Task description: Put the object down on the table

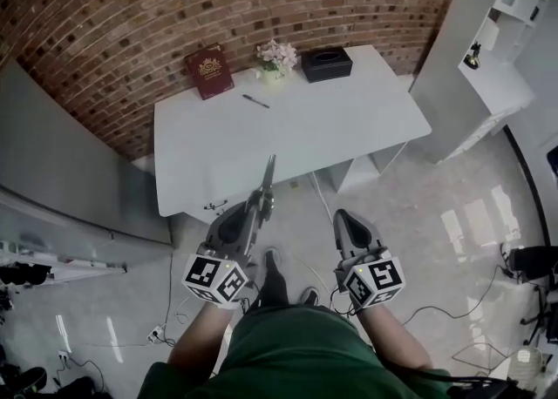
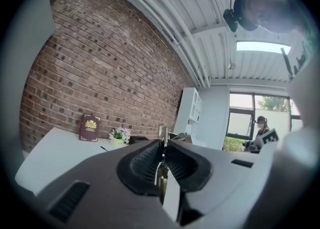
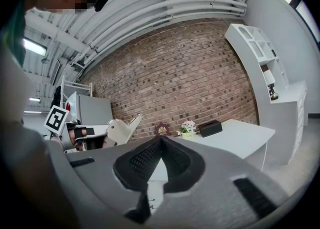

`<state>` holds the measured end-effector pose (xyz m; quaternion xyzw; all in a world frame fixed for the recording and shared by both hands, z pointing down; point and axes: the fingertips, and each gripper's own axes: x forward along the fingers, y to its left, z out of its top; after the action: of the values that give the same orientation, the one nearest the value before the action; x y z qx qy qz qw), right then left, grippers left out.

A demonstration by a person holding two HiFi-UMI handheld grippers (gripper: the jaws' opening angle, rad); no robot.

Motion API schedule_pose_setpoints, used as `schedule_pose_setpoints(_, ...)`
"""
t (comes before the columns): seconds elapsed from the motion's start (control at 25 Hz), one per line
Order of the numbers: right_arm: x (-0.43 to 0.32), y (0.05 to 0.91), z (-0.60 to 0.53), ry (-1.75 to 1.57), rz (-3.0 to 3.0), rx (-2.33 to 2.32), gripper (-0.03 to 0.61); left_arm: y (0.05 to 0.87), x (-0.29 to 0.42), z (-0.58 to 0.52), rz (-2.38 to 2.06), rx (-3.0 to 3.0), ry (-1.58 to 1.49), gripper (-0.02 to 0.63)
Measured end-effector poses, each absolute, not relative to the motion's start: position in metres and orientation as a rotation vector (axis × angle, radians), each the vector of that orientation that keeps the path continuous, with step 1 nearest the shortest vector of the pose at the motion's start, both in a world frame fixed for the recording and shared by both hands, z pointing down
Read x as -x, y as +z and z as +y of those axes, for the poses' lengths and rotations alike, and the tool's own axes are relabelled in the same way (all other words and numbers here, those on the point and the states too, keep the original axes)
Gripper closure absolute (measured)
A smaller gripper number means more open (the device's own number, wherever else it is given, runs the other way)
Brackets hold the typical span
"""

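Note:
My left gripper [image 1: 261, 203] is shut on a thin grey metal piece [image 1: 268, 174] that sticks out past its tips and points at the front edge of the white table [image 1: 349, 127]. In the left gripper view the same metal piece [image 2: 163, 137] stands pinched between the closed pads of my left gripper [image 2: 162, 149]. My right gripper [image 1: 343, 217] hangs beside it over the floor, short of the table. Its jaws [image 3: 160, 141] are shut with nothing between them.
At the back of the table stand a dark red book [image 1: 209, 71], a small pot of flowers [image 1: 276, 57] and a black box [image 1: 326, 64], with a pen [image 1: 255, 101] in front of them. A white shelf unit [image 1: 488, 49] stands right, a grey cabinet [image 1: 70, 171] left, and cables lie on the floor.

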<state>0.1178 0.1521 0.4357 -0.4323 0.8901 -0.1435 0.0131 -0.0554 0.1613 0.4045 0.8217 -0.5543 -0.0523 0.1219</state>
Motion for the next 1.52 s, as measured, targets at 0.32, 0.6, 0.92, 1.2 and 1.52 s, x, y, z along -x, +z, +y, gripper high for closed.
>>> schedule_pose_setpoints(0.32, -0.092, 0.431, 0.093, -0.417, 2.726, 1.458, 0.576, 0.411, 0.086, 0.089, -1.516, -2.439, -0.178, 0.586)
schedule_pose_setpoints(0.6, -0.053, 0.434, 0.044, -0.42, 2.719, 1.539, 0.576, 0.418, 0.128, 0.028, -1.453, -2.449, -0.198, 0.586)
schedule_pose_setpoints(0.92, -0.023, 0.446, 0.013, -0.434, 2.752, 1.642, 0.576, 0.444, 0.158, -0.015, -1.361, -2.421, -0.197, 0.586)
schedule_pose_setpoints(1.2, -0.017, 0.452, -0.008, -0.464, 2.737, 1.659, 0.576, 0.466, 0.163, -0.041, -1.338, -2.397, -0.174, 0.586)
schedule_pose_setpoints(1.52, -0.013, 0.45, -0.048, -0.448, 2.756, 1.566, 0.577, 0.472, 0.154, -0.068, -1.375, -2.406, -0.109, 0.585)
